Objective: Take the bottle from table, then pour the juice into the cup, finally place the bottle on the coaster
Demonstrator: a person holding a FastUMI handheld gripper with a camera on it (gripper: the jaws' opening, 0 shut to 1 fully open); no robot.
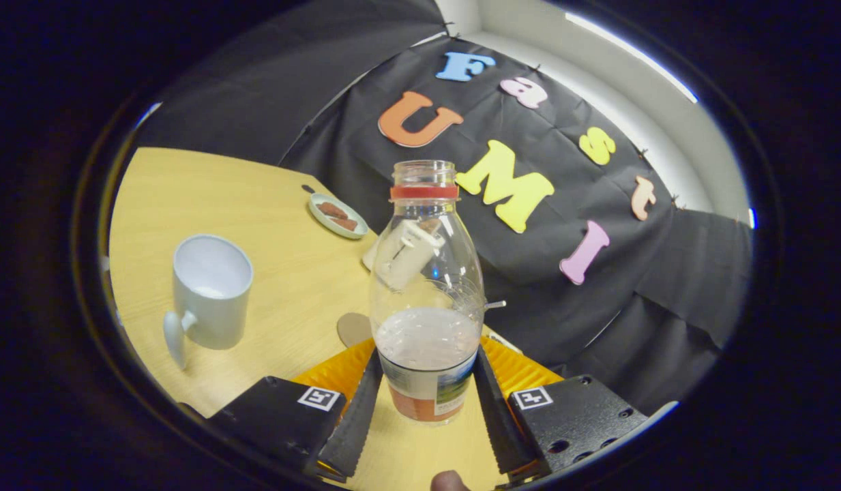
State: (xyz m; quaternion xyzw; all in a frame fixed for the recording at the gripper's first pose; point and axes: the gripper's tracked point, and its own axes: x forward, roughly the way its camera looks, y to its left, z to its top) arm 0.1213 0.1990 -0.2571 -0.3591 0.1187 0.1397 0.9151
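Standing upright between the two fingers of the gripper (425,402), the clear plastic bottle (425,293) has its labelled lower body flanked closely by the finger pads on both sides, and both pads look pressed against it, so the gripper is closed around the bottle's base. The bottle has no cap; a red ring (424,192) circles its open neck, and a pale, cloudy juice (427,341) fills only the lower part, with its surface just above the label. The view is tilted, so the wooden table (270,225) slopes across the scene, and whether the bottle's bottom rests on the tabletop or is lifted just clear of it cannot be told. A light grey mug (210,293) stands on the table well to one side of the bottle, beyond the fingers, with its handle turned toward the camera and its mouth open; a little pale content may lie at its bottom, though that is unclear. A round brownish coaster (354,329) lies flat on the table just beside the bottle, partly hidden behind it, between the bottle and the mug. Farther off, near the table's far edge, a small dish (337,215) holds a few brown pieces.
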